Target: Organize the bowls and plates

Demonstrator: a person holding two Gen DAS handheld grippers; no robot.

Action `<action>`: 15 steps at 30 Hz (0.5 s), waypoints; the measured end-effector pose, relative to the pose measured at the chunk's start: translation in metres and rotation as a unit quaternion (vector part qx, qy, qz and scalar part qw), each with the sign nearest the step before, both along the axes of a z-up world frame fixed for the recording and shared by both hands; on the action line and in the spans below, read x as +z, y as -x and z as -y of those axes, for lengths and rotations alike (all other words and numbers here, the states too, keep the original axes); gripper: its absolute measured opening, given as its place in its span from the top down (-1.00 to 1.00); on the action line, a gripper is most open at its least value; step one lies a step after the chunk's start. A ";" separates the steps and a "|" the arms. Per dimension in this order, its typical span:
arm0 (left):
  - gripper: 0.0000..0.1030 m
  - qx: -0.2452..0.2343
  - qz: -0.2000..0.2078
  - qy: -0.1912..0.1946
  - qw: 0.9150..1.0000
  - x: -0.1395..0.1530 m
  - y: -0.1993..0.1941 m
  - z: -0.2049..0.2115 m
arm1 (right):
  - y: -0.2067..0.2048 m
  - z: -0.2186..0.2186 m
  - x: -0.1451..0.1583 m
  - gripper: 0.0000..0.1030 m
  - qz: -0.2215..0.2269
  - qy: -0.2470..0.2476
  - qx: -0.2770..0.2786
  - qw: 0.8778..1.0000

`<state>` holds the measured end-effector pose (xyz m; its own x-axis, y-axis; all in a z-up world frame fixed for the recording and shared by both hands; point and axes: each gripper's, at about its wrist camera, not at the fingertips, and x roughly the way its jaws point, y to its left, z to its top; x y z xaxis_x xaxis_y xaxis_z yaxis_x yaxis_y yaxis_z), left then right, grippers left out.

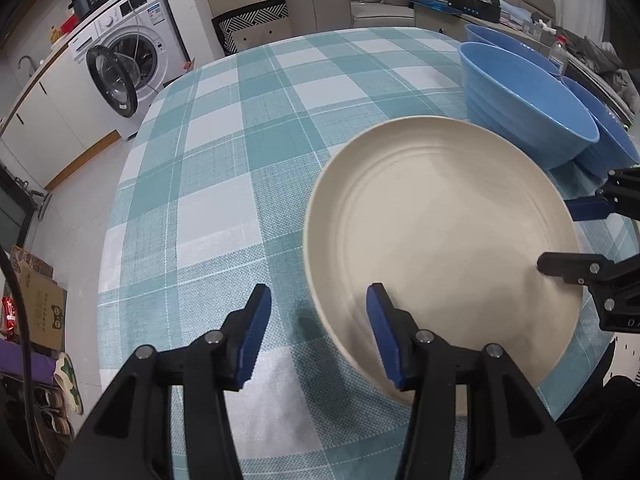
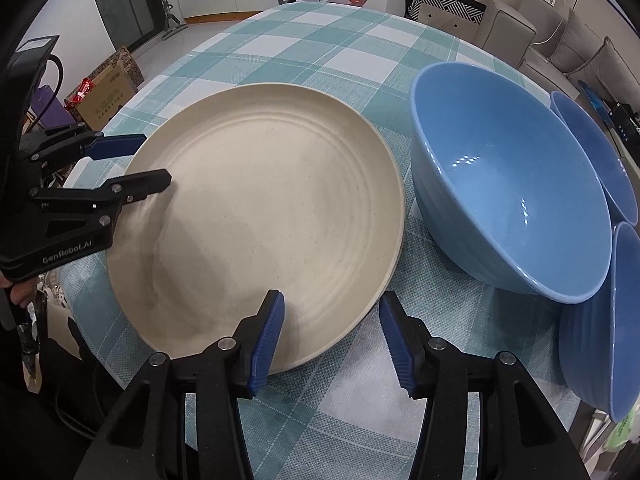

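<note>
both grippers' jaws gape wide over the cream plate [image 2: 260,208] rim, gripping nothing.

Even indoor light was soft; glare spots shone inside the blue bowl [image 2: 508,196], the cream plate [image 1: 440,236] looked slightly motion-blurred, and fisheye bending darkened the edges.

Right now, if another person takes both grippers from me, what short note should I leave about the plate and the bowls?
Left gripper: open, its jaws astride the near rim of the cream plate, not closed on it.
Right gripper: open, also astride the plate's rim from its side.
The plate lies flat on the checked tablecloth. Three blue bowls are beside it: the big bowl leans tilted, and two more bowls crowd behind it.
Done: nothing stacked yet.
Left: probably grip the plate, then sort and nest the bowls.
</note>
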<state>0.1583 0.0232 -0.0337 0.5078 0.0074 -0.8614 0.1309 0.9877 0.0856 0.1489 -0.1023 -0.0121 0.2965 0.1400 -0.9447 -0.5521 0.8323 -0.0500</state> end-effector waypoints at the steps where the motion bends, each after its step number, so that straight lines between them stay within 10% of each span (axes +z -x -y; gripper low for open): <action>1: -0.05 0.000 -0.001 0.000 1.000 -0.001 -0.001 -0.001 | 0.000 0.000 -0.001 0.01 -0.001 0.000 0.000 1.000; 15: -0.11 -0.001 -0.010 -0.003 1.000 -0.003 -0.004 0.000 | 0.000 0.003 0.001 -0.06 0.000 -0.005 -0.005 1.000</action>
